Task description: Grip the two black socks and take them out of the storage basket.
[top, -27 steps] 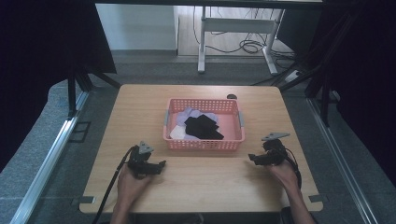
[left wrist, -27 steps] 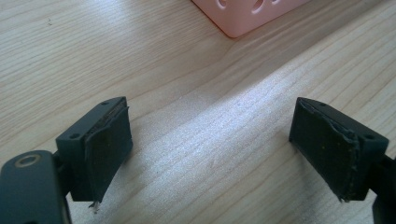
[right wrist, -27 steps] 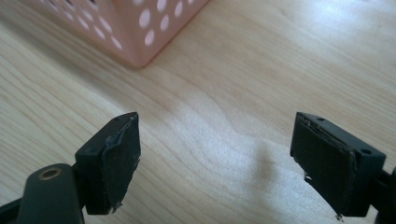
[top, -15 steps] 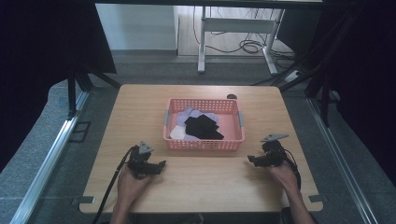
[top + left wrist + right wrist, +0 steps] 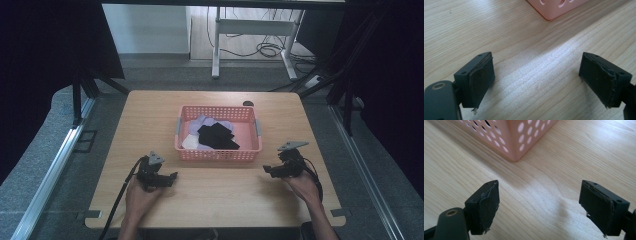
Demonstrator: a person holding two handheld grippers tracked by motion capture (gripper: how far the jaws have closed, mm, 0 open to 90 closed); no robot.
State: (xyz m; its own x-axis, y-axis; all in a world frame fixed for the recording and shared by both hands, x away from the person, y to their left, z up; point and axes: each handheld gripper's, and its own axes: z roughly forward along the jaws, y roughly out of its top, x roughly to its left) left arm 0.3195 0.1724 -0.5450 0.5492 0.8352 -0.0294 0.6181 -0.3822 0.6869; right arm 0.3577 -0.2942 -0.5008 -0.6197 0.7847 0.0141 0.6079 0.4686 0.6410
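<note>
A pink perforated basket [image 5: 218, 152] stands mid-table with black [image 5: 217, 136], lavender [image 5: 206, 121] and white [image 5: 190, 142] cloths piled inside. My left gripper [image 5: 172, 176] rests low over the wood in front of the basket's left corner, jaws wide apart and empty. In the left gripper view the gripper [image 5: 537, 82] frames bare wood, with the basket corner [image 5: 554, 7] at the top. My right gripper [image 5: 266, 169] sits near the basket's right front corner, open and empty. The right gripper view shows the gripper [image 5: 539, 205] with the basket's corner [image 5: 511, 137] just ahead.
The wooden table [image 5: 215, 200] has bare room in front of the basket and along both sides. A small dark round object [image 5: 247, 104] lies at the far edge behind the basket. Black curtains and metal stands flank the table; cables trail on the floor beyond.
</note>
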